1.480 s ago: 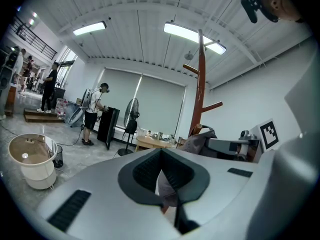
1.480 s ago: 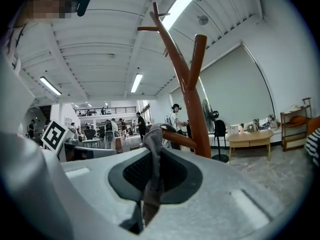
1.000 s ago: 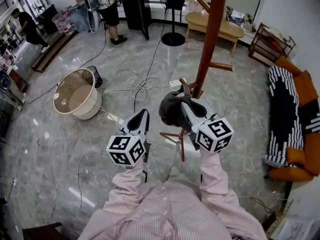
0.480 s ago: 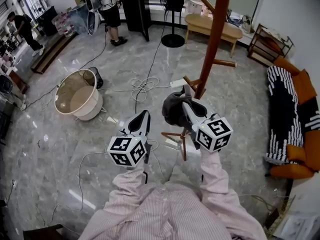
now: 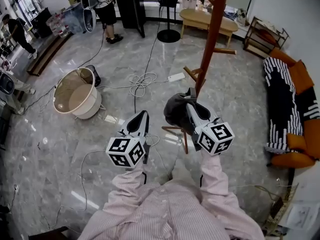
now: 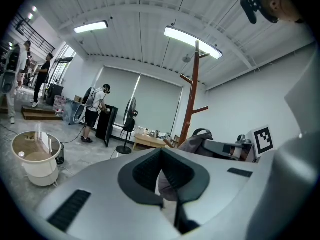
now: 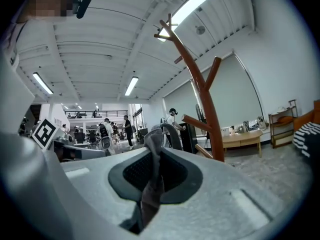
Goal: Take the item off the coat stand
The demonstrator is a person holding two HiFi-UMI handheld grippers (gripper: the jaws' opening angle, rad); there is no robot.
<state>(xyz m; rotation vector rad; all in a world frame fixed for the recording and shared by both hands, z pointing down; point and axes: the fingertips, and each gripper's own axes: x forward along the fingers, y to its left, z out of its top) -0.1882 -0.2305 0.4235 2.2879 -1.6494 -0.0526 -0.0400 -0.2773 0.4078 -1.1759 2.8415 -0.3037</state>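
Observation:
A dark grey cap [image 5: 175, 112] hangs from my right gripper [image 5: 190, 107], which is shut on its fabric [image 7: 149, 184]. The cap is off the pegs of the brown wooden coat stand [image 5: 212, 36], which rises just behind and to the right of it. In the right gripper view the coat stand [image 7: 202, 96] stands right of the jaws. My left gripper [image 5: 142, 119] sits left of the cap, shut and with nothing in it. From the left gripper view I see the cap [image 6: 196, 142], the coat stand [image 6: 192, 101] and the right gripper's marker cube [image 6: 263, 139] ahead.
A beige tub [image 5: 75, 95] stands on the floor at left, with coiled cables [image 5: 142, 82] and a power strip beside it. A floor fan [image 5: 169, 33], a wooden table [image 5: 206, 20] and a shelf [image 5: 265, 38] line the back. A striped sofa [image 5: 284, 109] is at right. People [image 5: 106, 8] stand far back.
The right gripper keeps hold of the cap and has shifted slightly right and down in the view. The left gripper has barely moved. A person at far left has walked on.

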